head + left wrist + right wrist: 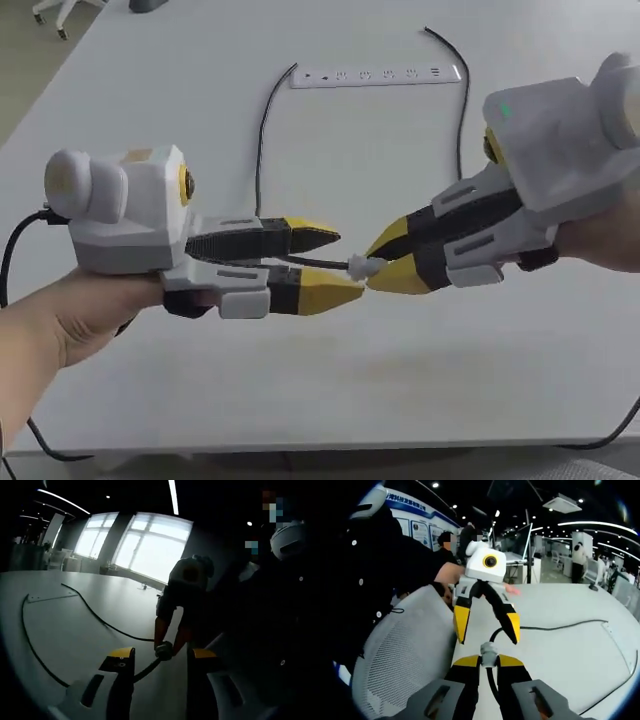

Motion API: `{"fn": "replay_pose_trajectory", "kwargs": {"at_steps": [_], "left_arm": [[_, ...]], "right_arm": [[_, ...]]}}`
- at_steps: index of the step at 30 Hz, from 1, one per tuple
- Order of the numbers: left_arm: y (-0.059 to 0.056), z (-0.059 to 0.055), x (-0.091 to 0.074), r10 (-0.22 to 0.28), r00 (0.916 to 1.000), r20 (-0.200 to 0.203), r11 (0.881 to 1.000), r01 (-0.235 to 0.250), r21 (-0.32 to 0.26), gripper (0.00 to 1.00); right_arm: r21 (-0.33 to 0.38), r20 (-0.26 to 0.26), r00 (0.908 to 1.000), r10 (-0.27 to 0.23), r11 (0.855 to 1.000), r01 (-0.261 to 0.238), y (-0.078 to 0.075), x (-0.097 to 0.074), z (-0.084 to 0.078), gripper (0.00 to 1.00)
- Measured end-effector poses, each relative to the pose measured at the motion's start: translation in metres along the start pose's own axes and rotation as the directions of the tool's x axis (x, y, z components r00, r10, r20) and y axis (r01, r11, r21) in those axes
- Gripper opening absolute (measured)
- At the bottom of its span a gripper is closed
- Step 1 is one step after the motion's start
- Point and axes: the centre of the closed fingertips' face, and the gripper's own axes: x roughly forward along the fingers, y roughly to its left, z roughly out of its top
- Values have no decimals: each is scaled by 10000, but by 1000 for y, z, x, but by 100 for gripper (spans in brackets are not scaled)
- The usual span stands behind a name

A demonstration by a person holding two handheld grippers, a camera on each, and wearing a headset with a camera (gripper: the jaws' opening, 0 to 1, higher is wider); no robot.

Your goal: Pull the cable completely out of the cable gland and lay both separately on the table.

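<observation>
A small white cable gland (361, 266) hangs above the table, and my right gripper (369, 268) is shut on it. A thin black cable (300, 261) runs from the gland back between the jaws of my left gripper (340, 264), which stand wide apart and open around it. In the right gripper view the gland (487, 651) sits pinched between my right gripper's (488, 661) yellow tips, with the left gripper (488, 640) facing it. In the left gripper view the cable (145, 670) rises between the spread jaws to the gland (164, 650).
A white power strip (378, 75) lies at the far side of the white table (330, 380). Black cable (260, 150) trails across the table from it toward the grippers, another length (465, 100) on the right. A mesh chair (395, 650) and a person stand near the table.
</observation>
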Motion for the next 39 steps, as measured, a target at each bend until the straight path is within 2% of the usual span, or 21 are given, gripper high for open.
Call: {"fn": "replay_pose_trajectory", "kwargs": {"at_steps": [1,10,14,17,28,32,39], "left_arm": [[-1,0,0,-50,10000,22,10000,51,-20,40],[-4,-6,3,-396,9990,-223,9992,397,43,33],[-9,-2,3,-689,9976,113,9973,691,-252,25],[-9,-4,4,-673,9977,8,9975,673,-216,26],[-18,-3,2,-1139,9931,274,9918,1152,-556,24],[-20,-4,3,-1213,9922,293,9912,1226,-500,21],[-22,-4,3,-1252,9918,275,9912,1262,-398,21]], "right_arm": [[1,-1,10000,44,10000,-44,1,0,0,6],[-75,27,9997,242,9997,-242,7,0,3,6],[-136,14,9995,325,9994,-325,11,0,4,6],[-172,29,9994,346,9993,-345,12,0,5,6],[-191,114,9987,506,9985,-504,17,0,8,6],[-106,178,9983,552,9984,-551,18,-2,8,6],[-55,221,9981,582,9983,-581,18,-4,8,6]]}}
